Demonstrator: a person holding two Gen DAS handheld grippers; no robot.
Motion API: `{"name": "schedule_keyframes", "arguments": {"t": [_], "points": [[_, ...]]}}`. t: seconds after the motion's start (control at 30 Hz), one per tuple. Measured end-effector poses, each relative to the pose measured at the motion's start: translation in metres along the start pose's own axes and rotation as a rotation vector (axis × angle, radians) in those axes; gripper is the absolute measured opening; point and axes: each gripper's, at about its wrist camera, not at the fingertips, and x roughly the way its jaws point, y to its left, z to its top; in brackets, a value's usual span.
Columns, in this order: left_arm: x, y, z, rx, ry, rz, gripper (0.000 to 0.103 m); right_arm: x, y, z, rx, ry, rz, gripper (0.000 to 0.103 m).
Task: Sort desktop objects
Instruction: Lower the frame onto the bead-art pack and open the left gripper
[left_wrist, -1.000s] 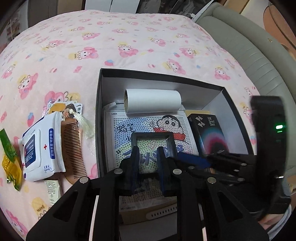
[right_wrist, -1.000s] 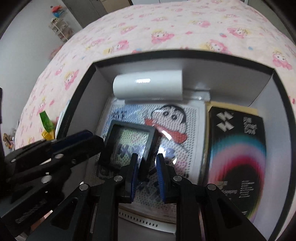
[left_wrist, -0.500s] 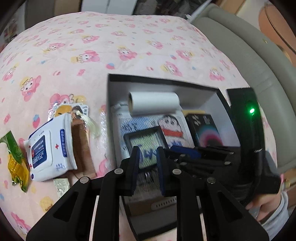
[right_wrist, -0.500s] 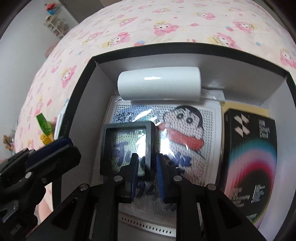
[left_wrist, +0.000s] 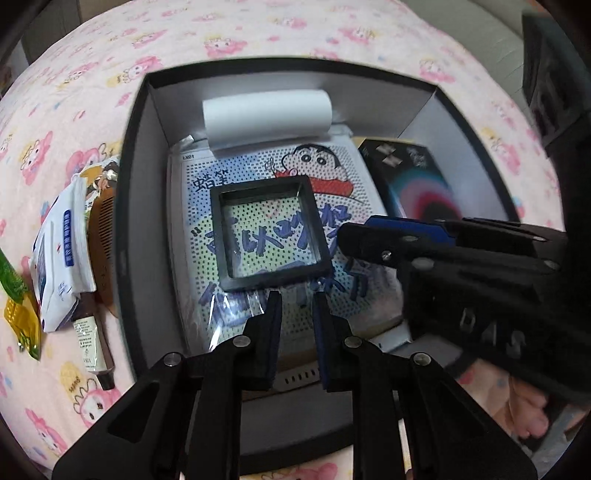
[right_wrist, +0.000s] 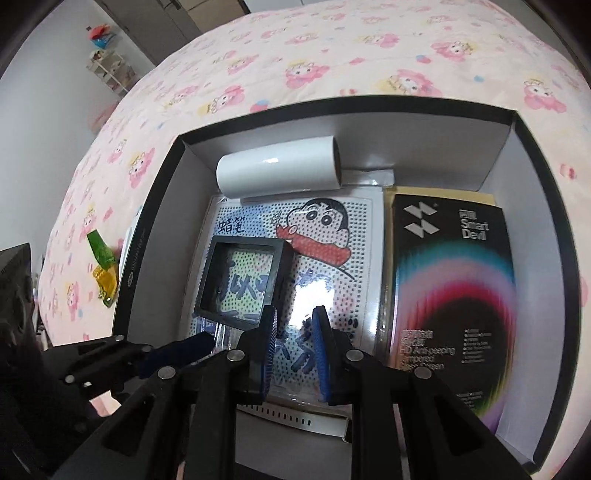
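A black-rimmed storage box (left_wrist: 127, 206) (right_wrist: 147, 236) lies on the pink bedspread. Inside are a white roll (left_wrist: 266, 118) (right_wrist: 279, 173), a cartoon bead-board pack (left_wrist: 325, 162) (right_wrist: 321, 229), a black Smart Devil package (left_wrist: 413, 181) (right_wrist: 450, 280) and a black square frame (left_wrist: 271, 232) (right_wrist: 242, 282) lying on the pack. My left gripper (left_wrist: 297, 301) is slightly open and empty, just short of the frame. My right gripper (right_wrist: 293, 314) is slightly open and empty, beside the frame's near right corner.
Left of the box lie a white wipes pack (left_wrist: 61, 254), a brown comb (left_wrist: 103, 221), a small tube (left_wrist: 90, 343) and a green-yellow wrapper (left_wrist: 16, 302) (right_wrist: 101, 266). A grey sofa edge (left_wrist: 480, 37) is at the far right.
The frame has been let go and now lies flat on the bead-board pack. Both grippers have drawn back from it, and the left one has moved over the box.
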Motion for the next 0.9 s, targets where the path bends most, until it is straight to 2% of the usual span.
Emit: {"name": "schedule_keyframes", "arguments": {"t": [0.07,0.2,0.33,0.4,0.57,0.7,0.77,0.9], "points": [[0.009,-0.001,0.007,-0.005,0.021,0.023,0.016,0.006,0.001,0.005,0.000,0.016,0.001,0.018],[0.016,0.001,0.018,-0.015,0.008,0.048,0.016,0.017,0.002,0.018,0.022,0.037,0.000,0.018],[0.017,0.008,0.031,-0.053,-0.016,0.015,0.016,0.024,-0.005,0.027,0.047,0.034,-0.014,0.018],[0.019,0.011,0.035,-0.068,-0.002,-0.010,0.016,0.027,-0.008,0.032,0.062,0.033,-0.020,0.018],[0.016,0.014,0.033,-0.073,-0.014,-0.052,0.016,0.037,-0.003,0.044,0.048,0.021,-0.056,0.018],[0.005,0.014,0.028,-0.064,-0.049,-0.067,0.016,0.037,0.000,0.044,0.046,0.028,-0.009,0.018],[-0.003,0.015,0.025,-0.064,-0.067,-0.080,0.017,0.036,0.003,0.040,0.035,0.031,-0.015,0.018],[-0.021,0.019,0.018,-0.050,-0.124,-0.103,0.019,0.015,0.003,0.031,0.028,-0.039,-0.081,0.018]]}}
